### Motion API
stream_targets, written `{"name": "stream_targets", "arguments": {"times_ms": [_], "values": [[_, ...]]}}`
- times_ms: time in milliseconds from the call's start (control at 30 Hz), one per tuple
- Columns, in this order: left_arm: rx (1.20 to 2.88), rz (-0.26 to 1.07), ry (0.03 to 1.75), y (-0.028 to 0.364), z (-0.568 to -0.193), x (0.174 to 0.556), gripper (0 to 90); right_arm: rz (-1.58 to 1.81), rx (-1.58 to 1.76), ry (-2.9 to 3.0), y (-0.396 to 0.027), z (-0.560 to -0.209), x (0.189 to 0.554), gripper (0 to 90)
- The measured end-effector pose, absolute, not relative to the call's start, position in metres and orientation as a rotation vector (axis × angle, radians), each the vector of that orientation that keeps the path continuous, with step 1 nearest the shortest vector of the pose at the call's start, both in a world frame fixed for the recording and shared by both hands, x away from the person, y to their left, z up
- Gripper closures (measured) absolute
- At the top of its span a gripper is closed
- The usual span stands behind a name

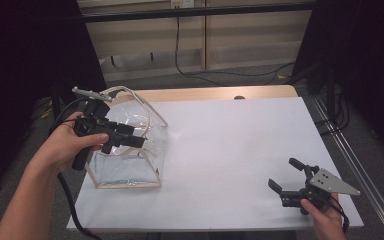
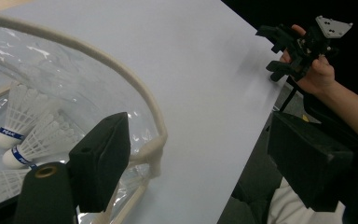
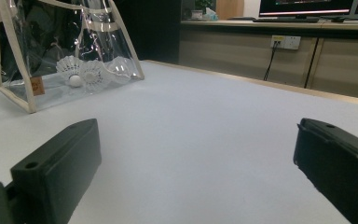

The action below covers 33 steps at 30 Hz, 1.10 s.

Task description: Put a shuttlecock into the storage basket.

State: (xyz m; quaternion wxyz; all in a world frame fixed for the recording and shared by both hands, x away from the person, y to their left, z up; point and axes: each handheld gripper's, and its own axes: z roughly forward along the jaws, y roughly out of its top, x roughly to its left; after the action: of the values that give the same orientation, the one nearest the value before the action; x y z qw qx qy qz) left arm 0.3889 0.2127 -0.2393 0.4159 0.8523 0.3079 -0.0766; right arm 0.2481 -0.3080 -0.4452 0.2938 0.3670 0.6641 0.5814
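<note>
- The clear bag (image 1: pixel 130 150) with cream trim stands at the left side of the white table (image 1: pixel 230 150), near its left edge, and shuttlecocks (image 2: pixel 21 130) lie inside on its bottom.
- Our left gripper (image 1: pixel 125 142) hangs over the bag's mouth with its jaws apart and nothing between them; the cream handle (image 2: pixel 121 79) curves just beside one jaw without being pinched.
- We judge the step in hand to be a release into the bag, so we should lift the left gripper straight up and keep the jaws off the handle loop, or the light bag may tip or drag.
- Our right gripper (image 1: pixel 292 182) rests near the table's near right corner, jaws wide and empty, well apart from the bag.
- Between bag and right gripper the white surface lies bare, giving open room; the left edge by the bag leaves little margin for a sideways nudge.
</note>
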Motion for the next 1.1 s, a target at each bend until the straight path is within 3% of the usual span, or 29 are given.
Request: {"name": "stream_targets", "arguments": {"times_ms": [367, 1100], "values": [[2.137, -0.201, 0.716, 0.217, -0.234, 0.379, 22.3, 1.546, 0.974, 1.772, -0.307, -0.445, 0.248, 0.5], [2.152, -0.226, 0.542, 0.201, -0.281, 0.353, 17.5, 1.546, 0.977, 1.769, -0.308, -0.445, 0.248, 0.6]]}}
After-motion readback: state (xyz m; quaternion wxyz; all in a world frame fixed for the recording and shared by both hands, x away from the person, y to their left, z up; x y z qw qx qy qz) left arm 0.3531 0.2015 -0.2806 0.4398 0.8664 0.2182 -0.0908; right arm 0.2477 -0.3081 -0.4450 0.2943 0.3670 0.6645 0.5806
